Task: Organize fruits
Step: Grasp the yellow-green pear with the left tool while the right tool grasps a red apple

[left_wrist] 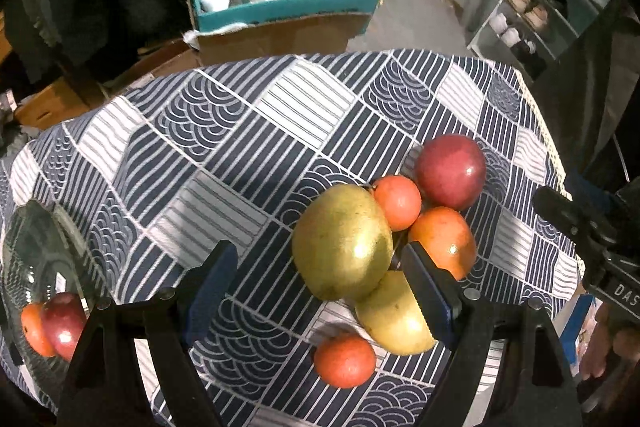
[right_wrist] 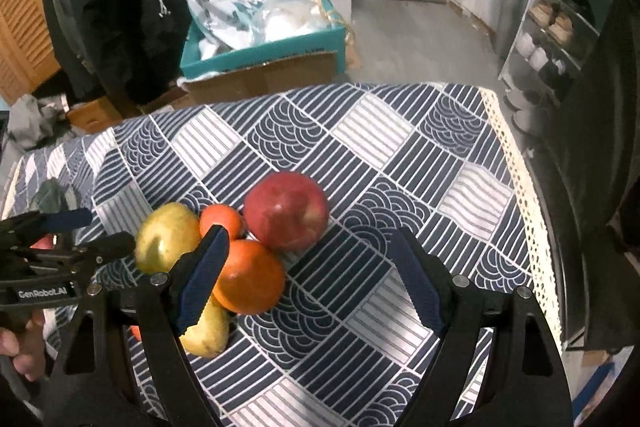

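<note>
A heap of fruit lies on the patterned tablecloth (left_wrist: 224, 155): a green-yellow mango (left_wrist: 342, 241), a yellow fruit (left_wrist: 394, 319), a red apple (left_wrist: 450, 171), a big orange (left_wrist: 444, 241), a small orange (left_wrist: 397, 202) and another small orange (left_wrist: 345, 359). My left gripper (left_wrist: 320, 291) hangs open over the mango and the yellow fruit, holding nothing. In the right wrist view my right gripper (right_wrist: 310, 279) is open and empty. Its left finger stands in front of the big orange (right_wrist: 250, 277), and the red apple (right_wrist: 286, 211) lies just beyond. The mango (right_wrist: 168, 237) lies left of it.
A clear glass bowl (left_wrist: 36, 247) stands at the table's left, with a red and an orange fruit (left_wrist: 56, 323) showing in it. A teal box of bags (left_wrist: 280, 7) sits on cartons behind the table. A shoe rack (right_wrist: 560, 27) stands at the right. The table edge (right_wrist: 516, 187) runs along the right.
</note>
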A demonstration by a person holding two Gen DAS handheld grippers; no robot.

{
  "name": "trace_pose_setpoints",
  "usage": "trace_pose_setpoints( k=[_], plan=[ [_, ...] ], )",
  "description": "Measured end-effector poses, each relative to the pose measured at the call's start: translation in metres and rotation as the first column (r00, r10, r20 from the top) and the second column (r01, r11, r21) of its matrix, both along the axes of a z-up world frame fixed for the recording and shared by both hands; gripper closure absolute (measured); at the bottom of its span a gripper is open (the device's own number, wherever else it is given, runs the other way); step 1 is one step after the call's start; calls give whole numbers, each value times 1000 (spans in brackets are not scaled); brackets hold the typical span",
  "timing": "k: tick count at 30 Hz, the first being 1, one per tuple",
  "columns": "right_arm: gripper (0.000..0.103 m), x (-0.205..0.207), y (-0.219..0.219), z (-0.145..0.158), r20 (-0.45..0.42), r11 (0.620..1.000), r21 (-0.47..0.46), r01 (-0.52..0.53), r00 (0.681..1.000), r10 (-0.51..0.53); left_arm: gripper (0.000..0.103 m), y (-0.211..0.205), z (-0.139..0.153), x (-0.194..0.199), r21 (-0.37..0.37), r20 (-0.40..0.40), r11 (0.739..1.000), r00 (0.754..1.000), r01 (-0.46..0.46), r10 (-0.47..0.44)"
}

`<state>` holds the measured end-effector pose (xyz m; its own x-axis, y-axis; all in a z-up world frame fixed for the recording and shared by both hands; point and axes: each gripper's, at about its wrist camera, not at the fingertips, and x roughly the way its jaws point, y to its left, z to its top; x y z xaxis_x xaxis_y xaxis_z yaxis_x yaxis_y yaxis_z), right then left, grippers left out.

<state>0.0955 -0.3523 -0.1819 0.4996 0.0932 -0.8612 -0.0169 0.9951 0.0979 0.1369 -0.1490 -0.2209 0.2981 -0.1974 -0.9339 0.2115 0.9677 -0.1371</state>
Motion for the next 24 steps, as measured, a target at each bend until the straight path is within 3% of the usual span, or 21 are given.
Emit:
trace_pose_setpoints(
  k=[10,18,24],
  plan=[
    [20,12,-3,-15,-36,1000,12,8,999,-8,17,-10,-37,14,-19,-99,1000,995,-9,7],
    [20,21,-1,-24,-59,1000,31,2,998,0,18,-9,-59,20,-80,-168,996,985,-45,31],
    [20,29,5,-31,-75,998,58,-18,997,23,30,-13,-63,19,-116,-166,993,986,-16,-4]
  ],
)
